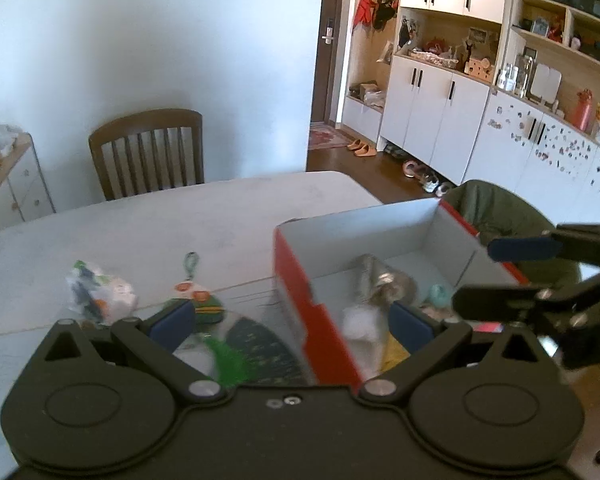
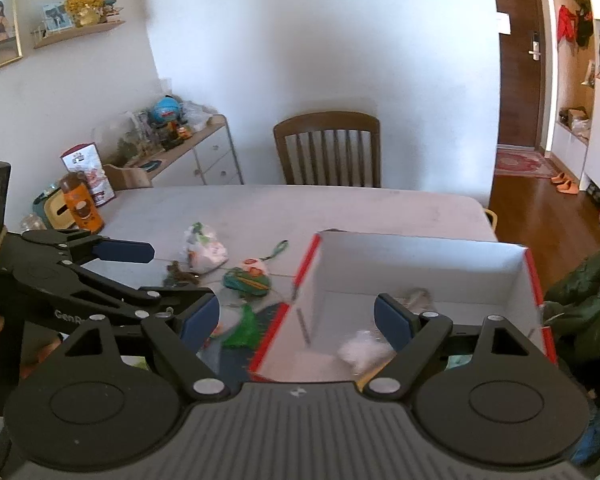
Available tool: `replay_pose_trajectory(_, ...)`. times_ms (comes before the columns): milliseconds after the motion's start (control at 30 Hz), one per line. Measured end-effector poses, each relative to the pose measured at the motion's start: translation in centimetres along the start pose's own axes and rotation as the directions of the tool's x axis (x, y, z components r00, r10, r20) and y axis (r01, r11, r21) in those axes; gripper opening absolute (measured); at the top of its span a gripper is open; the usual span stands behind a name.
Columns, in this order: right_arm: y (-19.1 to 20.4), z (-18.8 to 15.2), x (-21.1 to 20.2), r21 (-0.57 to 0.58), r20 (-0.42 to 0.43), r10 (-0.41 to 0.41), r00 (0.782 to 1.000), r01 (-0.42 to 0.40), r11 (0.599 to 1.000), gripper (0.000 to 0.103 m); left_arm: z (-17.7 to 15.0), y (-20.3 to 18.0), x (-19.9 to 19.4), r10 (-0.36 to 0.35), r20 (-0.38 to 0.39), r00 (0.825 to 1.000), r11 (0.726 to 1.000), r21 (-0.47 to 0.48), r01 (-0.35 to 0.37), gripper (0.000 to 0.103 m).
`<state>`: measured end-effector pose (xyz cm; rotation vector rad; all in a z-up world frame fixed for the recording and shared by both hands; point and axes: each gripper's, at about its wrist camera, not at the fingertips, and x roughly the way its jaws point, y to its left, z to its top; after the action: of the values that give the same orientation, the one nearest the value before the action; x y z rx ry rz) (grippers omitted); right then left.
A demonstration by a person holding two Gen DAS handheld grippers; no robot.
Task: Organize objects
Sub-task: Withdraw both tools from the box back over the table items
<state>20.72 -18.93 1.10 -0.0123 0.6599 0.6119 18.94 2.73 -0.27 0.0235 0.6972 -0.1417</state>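
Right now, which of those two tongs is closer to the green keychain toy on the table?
Left. The left tongs hang open just short of the green keychain toy; the right tongs are open over the red box beside it.

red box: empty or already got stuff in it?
Not empty. The red box is open-topped, and a silvery object and a white fluffy item lie inside on its floor.

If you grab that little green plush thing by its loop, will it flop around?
Probably yes. The green plush charm looks soft and stuffed, so it should dangle from its thin green loop. It seems light and lies flat on the table, so it's unlikely to roll.
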Motion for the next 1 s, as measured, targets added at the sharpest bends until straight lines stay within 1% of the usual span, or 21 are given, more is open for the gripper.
replay_pose_trajectory(133,1.4,0.1,0.8,0.016,-0.003,-0.001,1.0,0.001,1.0,0.085,-1.2,2.1,-0.6,0.043,0.011,0.999,0.999,0.005,-0.043,0.102)
replay_pose_trajectory(267,2.9,0.1,1.8,0.026,-0.011,-0.01,1.0,0.011,1.0,0.085,-2.6,5.1,-0.7,0.089,0.003,0.996,0.995,-0.05,-0.089,0.102)
replay_pose_trajectory(367,4.1,0.1,2.6,0.023,-0.02,-0.022,1.0,0.022,0.999,0.085,-3.7,7.6,-0.7,0.092,-0.015,0.996,0.99,-0.102,-0.093,0.102)
replay_pose_trajectory(467,5.2,0.2,3.5,0.029,-0.019,-0.036,0.999,0.037,0.999,0.085,-4.9,9.8,-0.5,0.083,-0.043,0.996,0.987,-0.133,-0.088,0.102)
replay_pose_trajectory(567,6.4,0.1,4.4,0.026,-0.008,-0.056,0.998,0.056,0.998,0.085,-6.3,11.5,-0.1,0.068,-0.064,0.996,0.985,-0.156,-0.077,0.102)
replay_pose_trajectory(667,7.8,0.0,5.3,0.025,0.017,-0.042,0.999,0.042,0.999,0.085,-7.6,12.9,0.3,0.053,-0.085,0.995,0.984,-0.168,-0.066,0.102)
replay_pose_trajectory(700,8.2,0.0,5.7,0.023,0.017,-0.049,0.999,0.049,0.999,0.085,-8.0,13.2,0.5,0.049,-0.094,0.994,0.984,-0.168,-0.064,0.102)
replay_pose_trajectory(833,9.7,-0.2,8.1,0.026,-0.04,-0.051,0.998,0.052,0.998,0.085,-9.9,14.4,1.1,0.028,-0.132,0.991,0.983,-0.177,-0.051,0.102)
replay_pose_trajectory(933,10.4,-0.7,10.0,0.038,-0.1,-0.049,0.994,0.053,0.998,0.085,-11.2,14.9,1.8,0.016,-0.15,0.989,0.983,-0.18,-0.043,0.102)
replay_pose_trajectory(1000,11.2,-1.2,11.6,0.027,-0.139,-0.058,0.989,0.062,0.998,0.085,-12.2,15.0,2.2,-0.009,-0.15,0.989,0.984,-0.175,-0.018,0.102)
